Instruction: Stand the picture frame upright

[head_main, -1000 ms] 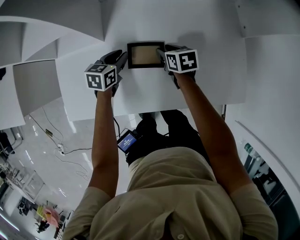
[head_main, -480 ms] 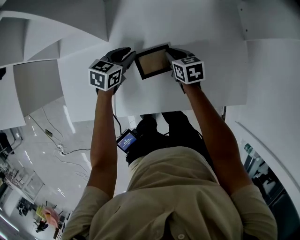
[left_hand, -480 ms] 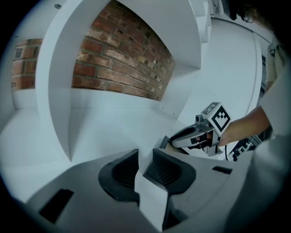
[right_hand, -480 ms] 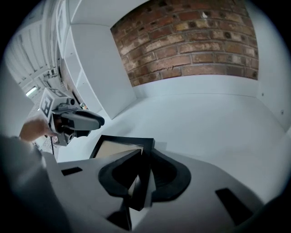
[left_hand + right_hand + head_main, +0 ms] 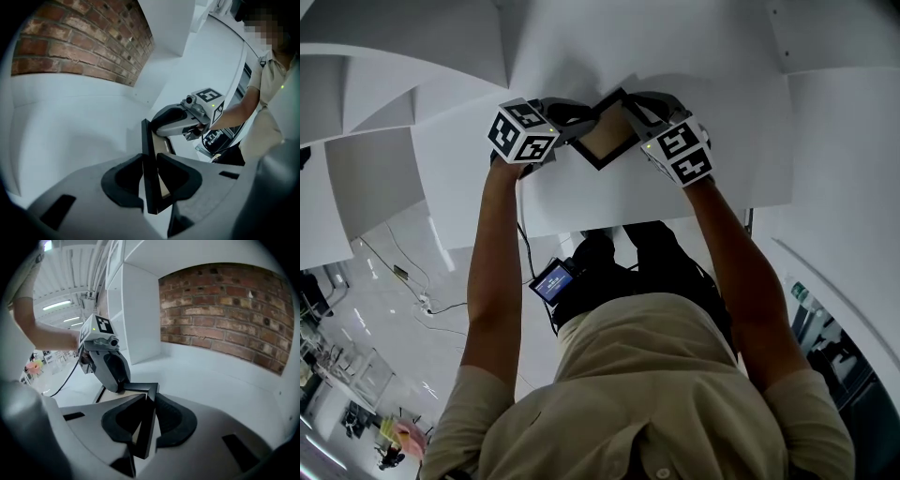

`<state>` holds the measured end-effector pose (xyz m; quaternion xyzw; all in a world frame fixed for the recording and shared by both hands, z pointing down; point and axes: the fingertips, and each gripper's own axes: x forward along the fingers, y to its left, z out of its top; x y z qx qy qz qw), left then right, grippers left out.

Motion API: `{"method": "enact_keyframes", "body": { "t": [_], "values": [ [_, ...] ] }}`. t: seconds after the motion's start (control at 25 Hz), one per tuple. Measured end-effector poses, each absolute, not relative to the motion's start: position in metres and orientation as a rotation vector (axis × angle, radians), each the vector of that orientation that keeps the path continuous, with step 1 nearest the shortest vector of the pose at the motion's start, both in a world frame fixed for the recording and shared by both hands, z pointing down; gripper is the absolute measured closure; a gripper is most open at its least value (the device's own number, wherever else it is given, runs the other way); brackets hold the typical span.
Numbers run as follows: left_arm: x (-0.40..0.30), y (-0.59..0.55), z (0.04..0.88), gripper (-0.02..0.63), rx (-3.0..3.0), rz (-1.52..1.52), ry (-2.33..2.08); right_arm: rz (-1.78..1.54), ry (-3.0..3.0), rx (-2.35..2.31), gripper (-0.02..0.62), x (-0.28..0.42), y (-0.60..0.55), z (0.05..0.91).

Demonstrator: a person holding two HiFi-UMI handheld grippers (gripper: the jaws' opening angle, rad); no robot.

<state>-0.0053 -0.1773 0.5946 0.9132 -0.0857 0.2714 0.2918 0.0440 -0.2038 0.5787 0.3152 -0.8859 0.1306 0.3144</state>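
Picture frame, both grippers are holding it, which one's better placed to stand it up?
Left, probably. The left gripper is shut on the picture frame partway along one side; the right gripper, its jaws just closed on the frame, pinches beside a corner.

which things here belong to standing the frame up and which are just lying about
In the job: picture frame, left tool clamped on one edge, right tool, jaws just closed on another edge.
Just around: white table, brick wall, white shelf unit.

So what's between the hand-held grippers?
The picture frame, per head view: left hand-held gripper grips one edge; right hand-held gripper just closed on another.
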Motion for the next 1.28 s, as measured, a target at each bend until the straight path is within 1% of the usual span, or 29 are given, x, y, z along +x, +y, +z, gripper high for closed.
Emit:
{"method": "enact_keyframes", "body": {
  "t": [0.16,0.32,0.36,0.44,0.48,0.56,0.64,0.84,0.88,0.92,1.08,1.28],
  "values": [
    [-0.002,-0.176,0.601,0.525,2.368,0.734,-0.192,0.361,-2.363,0.798,0.528,0.046,-0.205,0.578],
    [0.002,-0.177,0.596,0.529,2.324,0.66,-0.222,0.483,-2.421,0.806,0.524,0.055,-0.204,0.579],
    [0.005,-0.176,0.594,0.529,2.332,0.641,-0.231,0.549,-2.44,0.83,0.515,0.061,-0.204,0.578],
    [0.011,-0.173,0.591,0.529,2.36,0.613,-0.24,0.753,-2.488,0.907,0.436,0.079,-0.204,0.577],
    [0.013,-0.172,0.589,0.529,2.374,0.603,-0.245,0.882,-2.514,0.945,0.408,0.089,-0.203,0.576],
    [0.014,-0.169,0.587,0.529,2.392,0.591,-0.256,1.137,-2.552,0.973,0.407,0.109,-0.194,0.575],
    [0.01,-0.167,0.587,0.529,2.396,0.577,-0.265,1.316,-2.558,0.927,0.4,0.122,-0.179,0.58],
    [0.007,-0.167,0.585,0.529,2.405,0.548,-0.29,1.489,-2.531,0.723,0.402,0.113,-0.151,0.589],
    [0.007,-0.167,0.585,0.529,2.406,0.547,-0.297,1.487,-2.53,0.723,0.427,0.109,-0.151,0.59],
    [0.006,-0.167,0.586,0.529,2.406,0.547,-0.306,1.471,-2.535,0.734,0.503,0.108,-0.153,0.59],
    [-0.001,-0.169,0.582,0.529,2.429,0.56,-0.325,1.362,-2.598,0.738,0.514,0.103,-0.162,0.575],
    [-0.003,-0.163,0.58,0.529,2.504,0.683,-0.318,1.127,-2.65,0.702,0.523,0.096,-0.165,0.548]
  ]
}}
